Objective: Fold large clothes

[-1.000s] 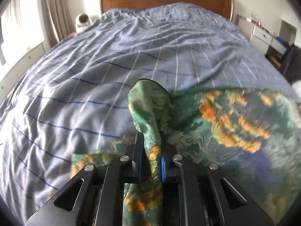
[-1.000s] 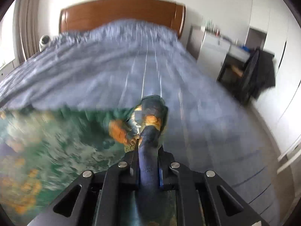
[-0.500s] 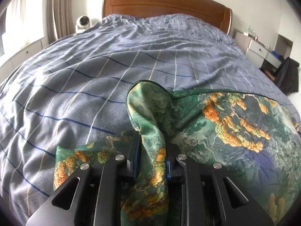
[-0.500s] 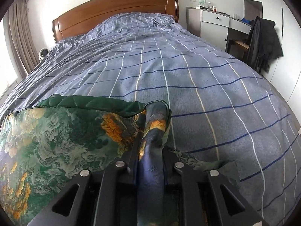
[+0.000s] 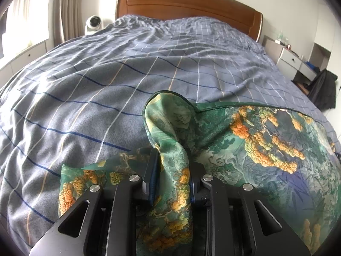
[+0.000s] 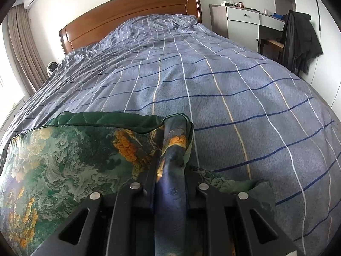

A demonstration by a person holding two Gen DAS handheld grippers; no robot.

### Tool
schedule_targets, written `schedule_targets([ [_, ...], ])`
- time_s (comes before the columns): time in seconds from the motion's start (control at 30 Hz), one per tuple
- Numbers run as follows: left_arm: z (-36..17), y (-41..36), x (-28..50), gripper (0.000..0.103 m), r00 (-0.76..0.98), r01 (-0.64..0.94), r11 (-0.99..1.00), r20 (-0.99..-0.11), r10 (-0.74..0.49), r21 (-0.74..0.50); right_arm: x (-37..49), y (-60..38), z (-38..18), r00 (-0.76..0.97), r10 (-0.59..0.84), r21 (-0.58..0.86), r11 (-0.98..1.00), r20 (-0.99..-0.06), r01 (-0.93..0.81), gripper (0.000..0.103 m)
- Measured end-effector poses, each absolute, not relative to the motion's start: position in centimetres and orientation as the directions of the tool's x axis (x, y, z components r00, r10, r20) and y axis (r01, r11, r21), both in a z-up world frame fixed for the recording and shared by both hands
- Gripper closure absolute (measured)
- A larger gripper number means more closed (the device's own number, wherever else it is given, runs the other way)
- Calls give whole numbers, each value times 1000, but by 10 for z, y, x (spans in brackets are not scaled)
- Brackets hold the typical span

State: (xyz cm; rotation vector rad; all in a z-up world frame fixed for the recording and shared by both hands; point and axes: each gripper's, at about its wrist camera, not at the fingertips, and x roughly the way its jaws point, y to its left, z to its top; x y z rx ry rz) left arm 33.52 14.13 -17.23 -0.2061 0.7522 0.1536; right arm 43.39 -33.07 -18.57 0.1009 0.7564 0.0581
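A large green silky garment with orange and blue print [image 5: 266, 140] lies spread over the near end of the bed. My left gripper [image 5: 172, 160] is shut on its left corner, a bunch of cloth sticking up between the fingers. My right gripper [image 6: 170, 162] is shut on the garment's right corner [image 6: 174, 136]. The cloth [image 6: 64, 160] stretches between the two grippers, low over the bed. A lower layer of it shows beside each gripper.
The bed has a blue-grey checked duvet [image 5: 149, 68] and a wooden headboard [image 5: 187, 4]. A small white fan [image 5: 93, 23] stands at the bed's far left by the curtains. A white dresser [image 6: 243, 25] and a chair with a dark jacket [image 6: 300, 40] stand to the right.
Both grippers have moved forward and down toward the bed with the garment's corners held. The cloth's front edge now lies lower on the duvet. The right view is no longer blurred.
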Motion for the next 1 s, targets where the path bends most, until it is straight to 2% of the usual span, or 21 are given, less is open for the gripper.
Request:
schedule_targets([
  [1.0, -173, 142, 336, 78, 721, -212, 969, -690, 66, -129, 438, -337, -190, 726, 133, 166, 986, -675, -26, 83],
])
